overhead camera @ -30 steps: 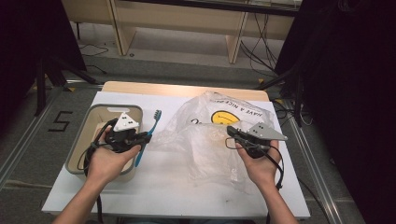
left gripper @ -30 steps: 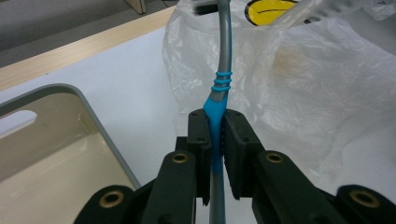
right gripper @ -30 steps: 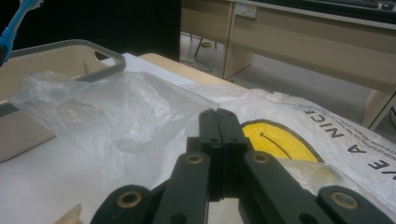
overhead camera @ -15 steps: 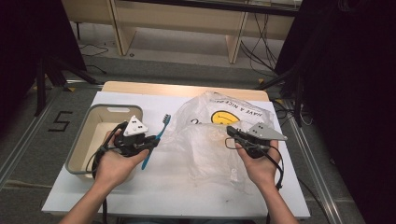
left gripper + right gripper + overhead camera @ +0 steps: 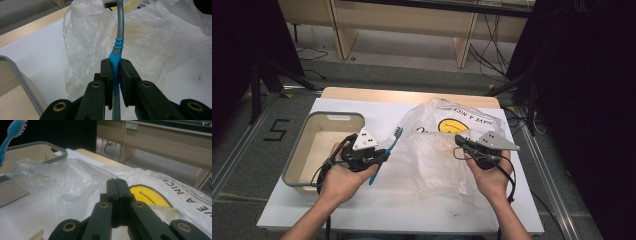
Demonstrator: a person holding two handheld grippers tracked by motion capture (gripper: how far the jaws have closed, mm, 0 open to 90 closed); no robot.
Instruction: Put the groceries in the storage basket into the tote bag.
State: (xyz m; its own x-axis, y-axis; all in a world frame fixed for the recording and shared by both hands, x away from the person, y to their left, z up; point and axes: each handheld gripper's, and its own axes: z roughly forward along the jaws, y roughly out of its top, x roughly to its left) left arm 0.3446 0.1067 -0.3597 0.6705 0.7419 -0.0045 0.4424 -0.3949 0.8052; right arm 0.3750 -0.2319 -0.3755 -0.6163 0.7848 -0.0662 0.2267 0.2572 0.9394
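Left gripper view: jaws clamp blue toothbrush (image 5: 115,62) handle.

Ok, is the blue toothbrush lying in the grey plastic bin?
No, the left hand-held gripper holds the blue toothbrush beside the grey plastic bin.

Blk grippers (image 5: 382,156), brass screws, grey plates, bare forearms.

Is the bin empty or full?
Empty as far as visible: the bin shows a bare beige floor; the toothbrush sits outside it, clamped in the left gripper.
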